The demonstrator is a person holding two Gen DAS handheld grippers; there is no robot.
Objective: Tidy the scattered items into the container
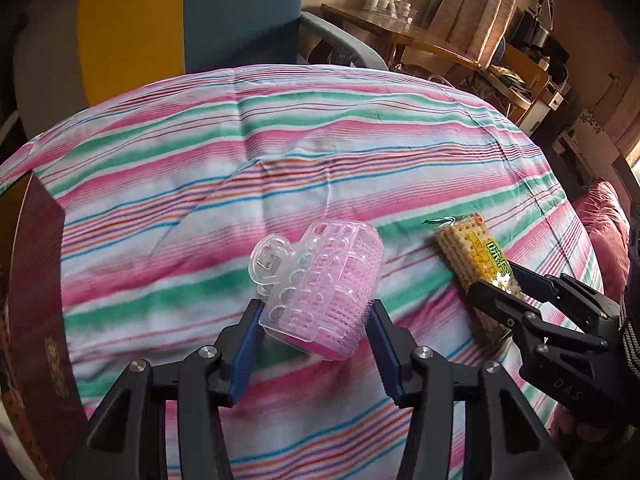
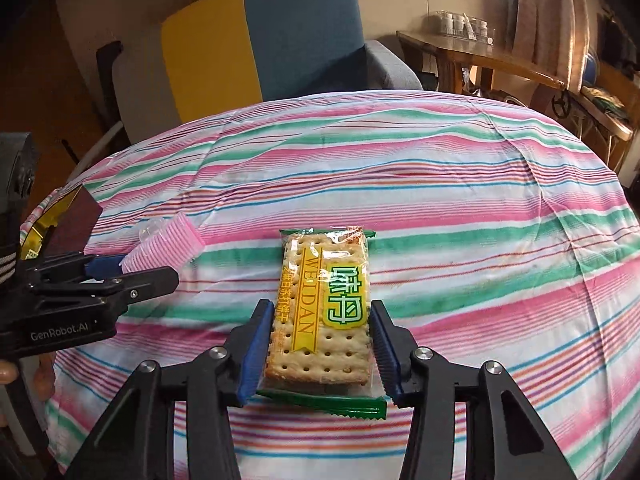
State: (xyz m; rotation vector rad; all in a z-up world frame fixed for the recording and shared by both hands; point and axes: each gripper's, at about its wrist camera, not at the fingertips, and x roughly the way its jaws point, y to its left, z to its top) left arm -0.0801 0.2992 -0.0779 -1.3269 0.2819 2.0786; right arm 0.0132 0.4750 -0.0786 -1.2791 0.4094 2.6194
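Note:
A pink hair roller with a clear plastic clip sits between the blue pads of my left gripper, which is shut on it just above the striped bedsheet. The roller also shows in the right wrist view. A clear-wrapped cracker packet lies between the pads of my right gripper, which is shut on its sides. In the left wrist view the packet and the right gripper are at the right. A dark red box with a gold lining stands at the left edge.
The dark red box borders the sheet on the left. A blue and yellow chair stands behind the bed. A wooden table with jars is at the back right. A pink cushion lies at the right.

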